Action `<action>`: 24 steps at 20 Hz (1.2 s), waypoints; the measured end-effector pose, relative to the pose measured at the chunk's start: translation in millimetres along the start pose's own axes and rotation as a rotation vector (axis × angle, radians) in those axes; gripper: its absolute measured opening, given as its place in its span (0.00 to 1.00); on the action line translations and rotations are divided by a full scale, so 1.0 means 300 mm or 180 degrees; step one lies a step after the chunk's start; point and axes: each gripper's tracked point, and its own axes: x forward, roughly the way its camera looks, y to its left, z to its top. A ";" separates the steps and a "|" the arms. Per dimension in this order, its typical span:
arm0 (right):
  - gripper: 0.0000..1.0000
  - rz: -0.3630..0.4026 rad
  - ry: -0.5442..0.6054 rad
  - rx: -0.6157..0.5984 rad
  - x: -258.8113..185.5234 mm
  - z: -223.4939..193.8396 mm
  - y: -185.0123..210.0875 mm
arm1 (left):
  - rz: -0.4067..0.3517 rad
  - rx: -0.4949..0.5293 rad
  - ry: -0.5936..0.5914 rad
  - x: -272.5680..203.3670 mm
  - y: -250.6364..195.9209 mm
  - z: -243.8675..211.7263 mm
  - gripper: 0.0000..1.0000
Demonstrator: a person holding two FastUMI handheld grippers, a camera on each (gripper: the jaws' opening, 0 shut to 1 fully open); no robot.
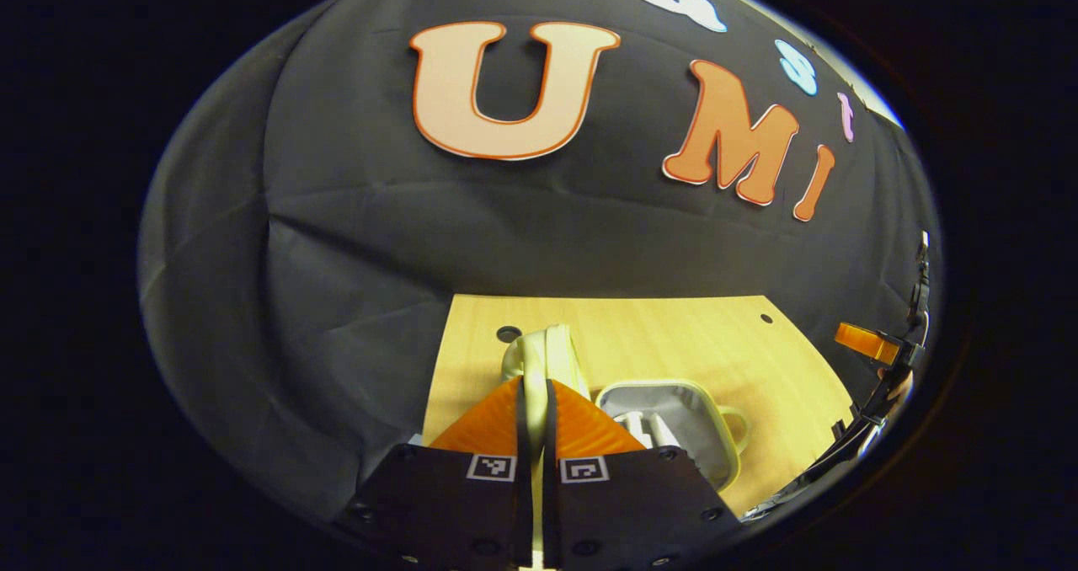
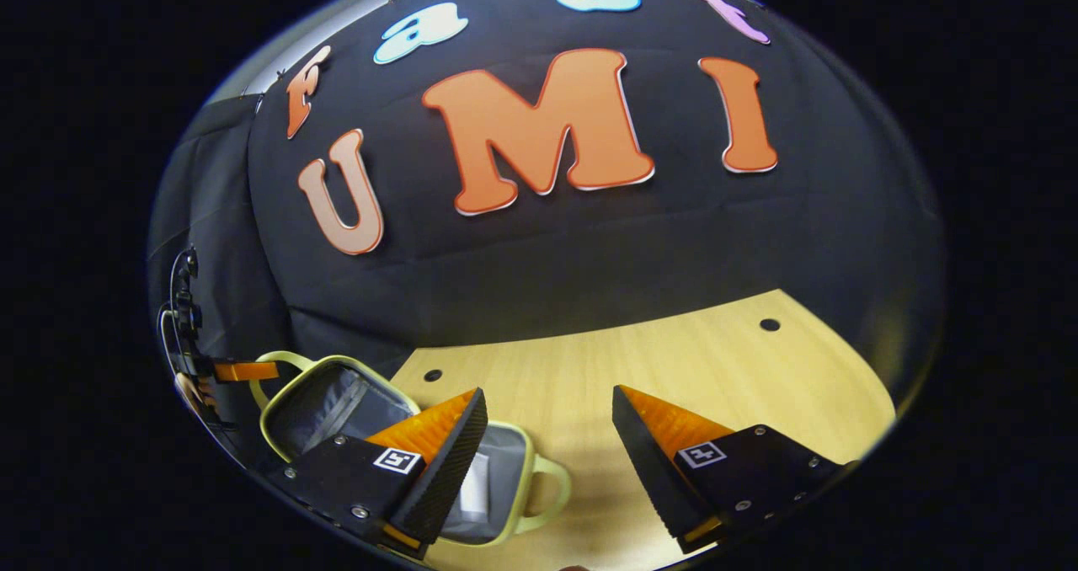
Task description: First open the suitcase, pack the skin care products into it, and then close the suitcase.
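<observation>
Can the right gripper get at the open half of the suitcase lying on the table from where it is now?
Probably yes. The right gripper is open, and the suitcase tray lies just under its near finger with nothing across it; the left gripper pinches the raised lid farther off.

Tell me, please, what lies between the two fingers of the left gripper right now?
In the left gripper view, the raised suitcase lid stands edge-on between the fingers of the left gripper, which are closed on its rim.

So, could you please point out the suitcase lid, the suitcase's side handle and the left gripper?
Suitcase lid (image 1: 539, 360), left gripper view, on its raised edge.
Side handle (image 2: 552, 491), right gripper view, on its loop.
Left gripper (image 1: 536, 394), left gripper view, between its fingertips.
</observation>
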 end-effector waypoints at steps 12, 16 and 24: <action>0.95 -0.0180 -0.0241 -0.0228 -0.116 0.120 -0.425 | -0.0409 0.0058 0.0012 0.139 -0.747 -0.028 0.05; 0.95 -0.0202 -0.0243 -0.0270 -0.119 0.107 -0.539 | -0.0547 0.0147 0.0307 0.264 -0.990 -0.200 0.05; 0.95 -0.0288 -0.0101 -0.0405 -0.107 0.005 -0.697 | -0.0351 0.0282 0.0711 0.509 -1.192 -0.491 0.05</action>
